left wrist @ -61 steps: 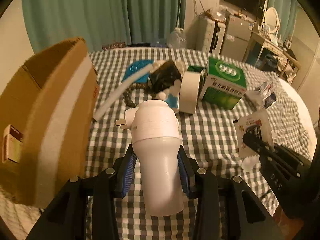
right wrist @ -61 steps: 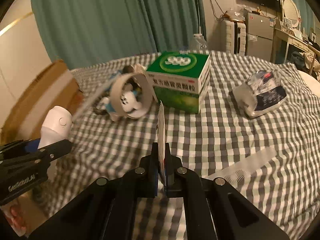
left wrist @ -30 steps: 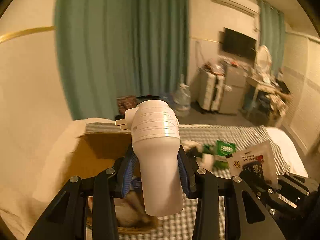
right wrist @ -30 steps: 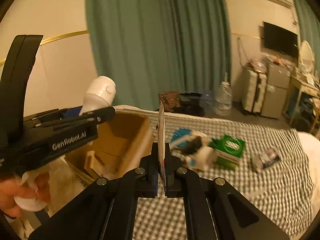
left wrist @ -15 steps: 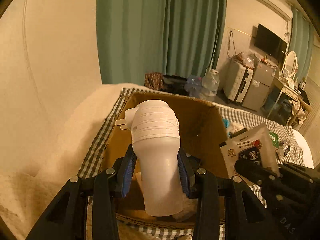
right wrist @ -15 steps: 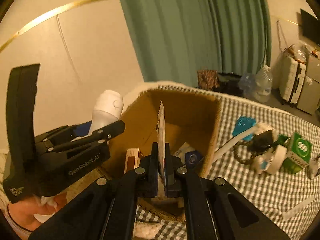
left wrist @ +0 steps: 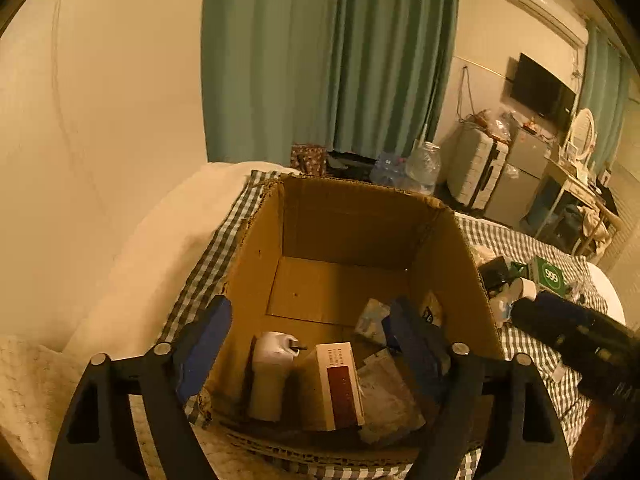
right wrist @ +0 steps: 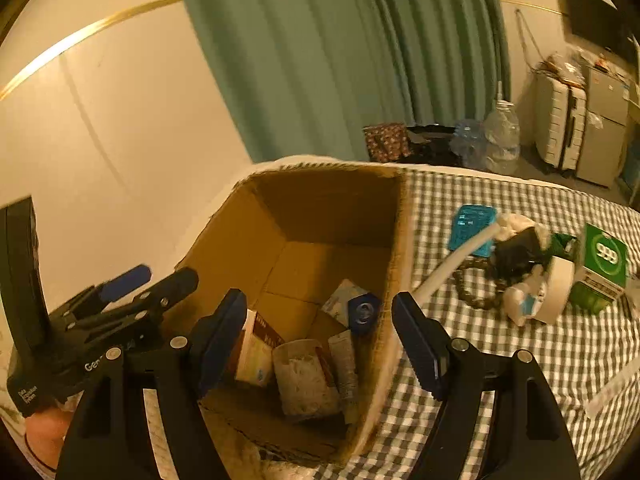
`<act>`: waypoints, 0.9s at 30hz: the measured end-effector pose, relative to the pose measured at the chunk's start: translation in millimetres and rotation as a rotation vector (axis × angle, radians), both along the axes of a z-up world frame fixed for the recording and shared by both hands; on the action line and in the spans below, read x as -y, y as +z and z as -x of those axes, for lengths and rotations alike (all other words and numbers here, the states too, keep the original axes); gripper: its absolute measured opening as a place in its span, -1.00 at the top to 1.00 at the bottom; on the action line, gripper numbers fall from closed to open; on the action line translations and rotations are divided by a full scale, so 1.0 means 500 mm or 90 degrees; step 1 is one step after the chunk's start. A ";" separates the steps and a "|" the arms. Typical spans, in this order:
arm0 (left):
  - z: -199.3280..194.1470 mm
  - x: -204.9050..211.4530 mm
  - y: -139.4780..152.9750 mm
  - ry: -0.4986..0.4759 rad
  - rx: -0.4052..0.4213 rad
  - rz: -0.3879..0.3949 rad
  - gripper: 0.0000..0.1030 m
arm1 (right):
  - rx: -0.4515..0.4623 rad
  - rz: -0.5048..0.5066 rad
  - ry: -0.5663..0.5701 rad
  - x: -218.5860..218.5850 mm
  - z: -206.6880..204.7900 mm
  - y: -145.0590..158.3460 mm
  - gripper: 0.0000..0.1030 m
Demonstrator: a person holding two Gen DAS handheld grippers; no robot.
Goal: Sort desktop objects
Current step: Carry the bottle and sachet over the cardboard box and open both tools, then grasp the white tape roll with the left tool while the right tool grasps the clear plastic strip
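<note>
A white plastic plug-in device (left wrist: 272,372) is seen inside the cardboard box (left wrist: 256,264), below the left gripper (left wrist: 308,340), whose fingers are opening with nothing between them.

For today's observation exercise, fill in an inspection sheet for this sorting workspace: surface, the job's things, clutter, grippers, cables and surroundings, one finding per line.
Surface: green-and-white checked cloth over a bed-like top.
Job's things: open cardboard box holding a white plug-in device, a white-and-red carton and a dropped packet, among other packets.
Clutter: on the cloth, green 999 medicine box, tape roll, blue packet, white strip, bead string.
Grippers: left gripper and right gripper above the box, jaws opening, nothing between them.
Cables: one cord on the far wall.
Surroundings: teal curtains, wall television, water jug, suitcase.
</note>
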State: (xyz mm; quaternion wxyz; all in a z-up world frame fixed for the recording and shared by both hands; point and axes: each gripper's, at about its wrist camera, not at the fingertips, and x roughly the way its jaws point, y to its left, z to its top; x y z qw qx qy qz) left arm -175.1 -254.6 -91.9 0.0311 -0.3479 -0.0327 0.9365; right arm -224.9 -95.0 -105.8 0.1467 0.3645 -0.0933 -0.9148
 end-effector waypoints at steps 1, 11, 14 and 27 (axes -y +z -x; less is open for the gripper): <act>-0.002 -0.003 0.004 -0.001 -0.003 0.002 -0.68 | -0.002 0.006 -0.007 -0.017 -0.006 0.003 -0.46; -0.070 -0.141 0.036 -0.070 0.016 0.045 -1.00 | -0.053 -0.057 -0.151 -0.226 -0.149 0.012 -0.46; -0.106 -0.212 0.026 -0.117 0.031 0.043 -1.00 | -0.033 -0.088 -0.200 -0.305 -0.177 -0.020 -0.46; -0.135 -0.470 -0.067 -0.173 0.067 0.082 -1.00 | 0.065 -0.033 -0.348 -0.564 -0.238 -0.176 -0.46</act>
